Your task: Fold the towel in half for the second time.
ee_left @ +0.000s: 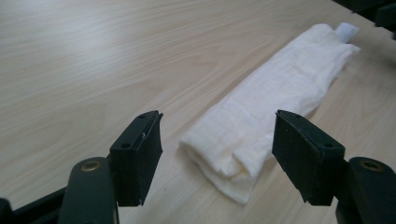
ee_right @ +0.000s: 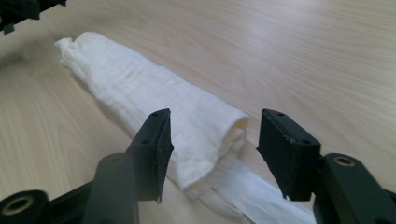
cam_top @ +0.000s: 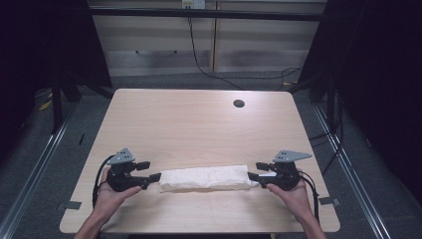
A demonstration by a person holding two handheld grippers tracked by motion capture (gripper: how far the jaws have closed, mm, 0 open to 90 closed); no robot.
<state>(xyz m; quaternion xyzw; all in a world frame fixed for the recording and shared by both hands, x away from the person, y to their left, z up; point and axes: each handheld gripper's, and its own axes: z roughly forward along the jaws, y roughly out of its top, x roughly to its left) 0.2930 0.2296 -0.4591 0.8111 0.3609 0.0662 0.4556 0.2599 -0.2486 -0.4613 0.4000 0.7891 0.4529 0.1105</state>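
Folded white towel (cam_top: 204, 178) is lying on the table (cam_top: 199, 119) with its long axis running straight from the left gripper (cam_top: 155, 176) to the right gripper (cam_top: 253, 177); each gripper is facing one short end, jaws spread and released, nothing pinched between the pads, the cloth end lying just ahead of them. Both hands are sitting about equally near, so either end is likely open to a fresh grasp

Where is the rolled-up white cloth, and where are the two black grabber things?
rolled white cloth (cam_top: 205, 178), high view, on the middle of the roll.
left gripper (cam_top: 155, 177), high view, between its fingertips at the cloth's left end.
right gripper (cam_top: 253, 176), high view, between its fingertips at the cloth's right end.
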